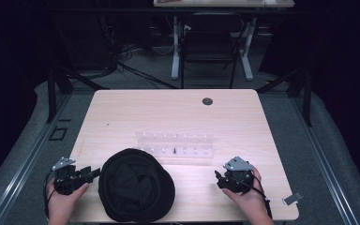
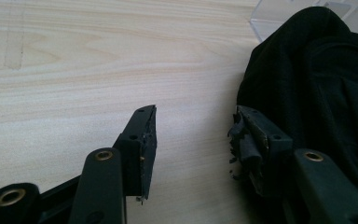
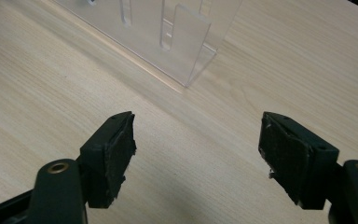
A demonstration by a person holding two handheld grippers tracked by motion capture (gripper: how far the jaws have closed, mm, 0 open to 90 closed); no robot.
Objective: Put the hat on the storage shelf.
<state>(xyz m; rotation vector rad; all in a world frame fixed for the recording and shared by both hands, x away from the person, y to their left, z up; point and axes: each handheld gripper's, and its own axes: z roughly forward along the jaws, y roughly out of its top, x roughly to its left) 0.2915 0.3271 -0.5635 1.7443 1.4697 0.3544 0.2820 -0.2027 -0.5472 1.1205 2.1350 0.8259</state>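
A person seated at a light wooden table (image 1: 178,112) holds a hand gripper in each hand, with a black cap (image 1: 136,185) lying on the near part of the table between them. The left gripper (image 1: 93,173), at the near left edge, points toward the cap's side; its fingers (image 2: 142,140) stand apart with bare wood between them, and in the left gripper view one finger lies right against the dark cloth, though whether it actually touches cannot be told. The right gripper (image 1: 218,177), near the right edge, points inward, well apart from the cap; its fingers (image 3: 114,154) are spread wide and hold nothing, only table grain showing between them. Beyond the cap, just behind its far rim, a clear plastic rack (image 1: 176,144) with rows of slots stretches across the middle of the table, one small dark piece standing in it. A dark round grommet (image 1: 207,101) sits near the far edge.
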